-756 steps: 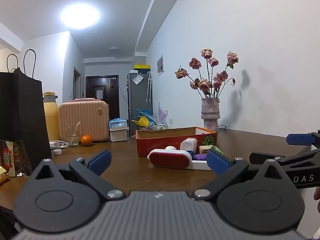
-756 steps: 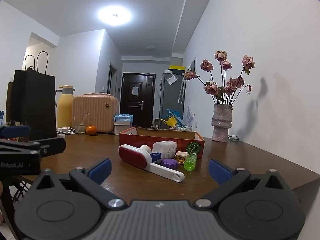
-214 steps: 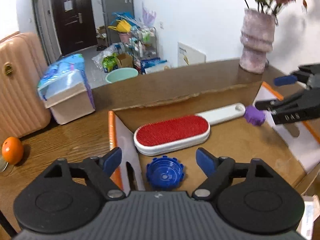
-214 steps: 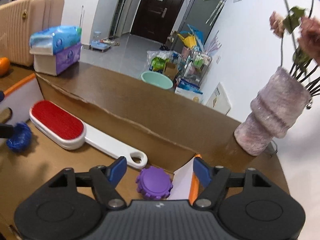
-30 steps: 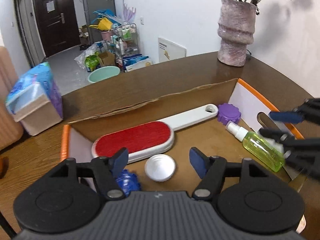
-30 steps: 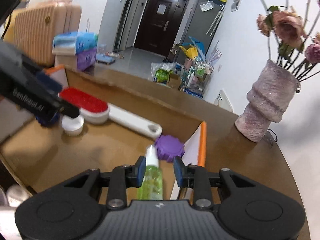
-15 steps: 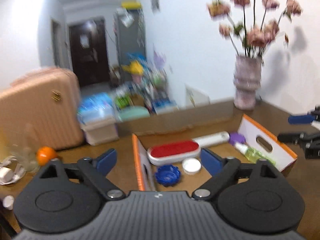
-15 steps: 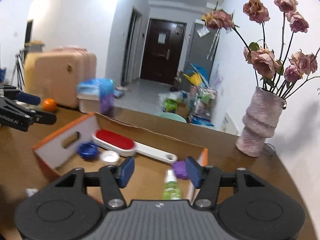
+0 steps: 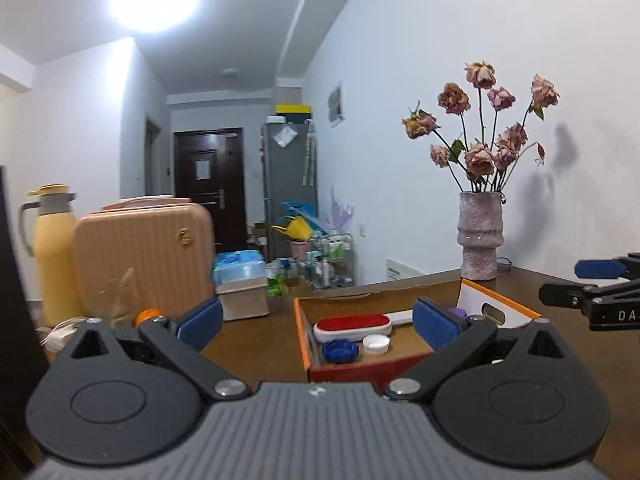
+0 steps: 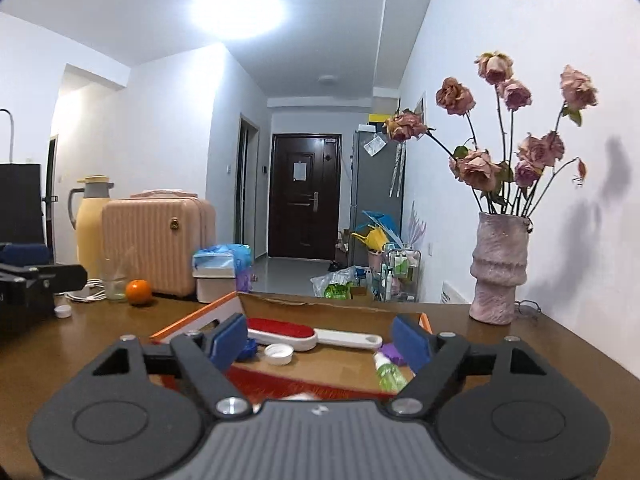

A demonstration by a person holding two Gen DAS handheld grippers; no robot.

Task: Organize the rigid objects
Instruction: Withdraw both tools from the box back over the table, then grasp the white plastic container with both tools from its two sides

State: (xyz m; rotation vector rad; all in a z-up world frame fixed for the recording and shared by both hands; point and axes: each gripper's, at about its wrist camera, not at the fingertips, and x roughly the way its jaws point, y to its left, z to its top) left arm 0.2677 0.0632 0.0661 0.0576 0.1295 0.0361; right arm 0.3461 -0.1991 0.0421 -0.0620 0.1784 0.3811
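**Both grippers idle above the table, box loaded**

Left gripper (image 9: 316,320): fingers spread wide, nothing between the pads, held level in front of the box. Right gripper (image 10: 320,340): fingers likewise spread, empty, held just before the box's near wall.

Cardboard box (image 10: 192,320), orange-edged, sits open on the brown table (image 10: 100,344). Inside: blue cap (image 9: 339,350) and white cap (image 9: 376,344) side by side near the front; green spray bottle (image 10: 387,372) lying flat at the right; purple cap (image 10: 390,349) just behind the bottle; red lint brush (image 10: 280,330) lying across the back, its white handle pointing right.

Beyond the box: pink vase (image 10: 498,268) of dried roses at the right, near the wall. Far left: orange (image 10: 138,292), pink suitcase (image 10: 156,244), yellow thermos (image 10: 90,224).
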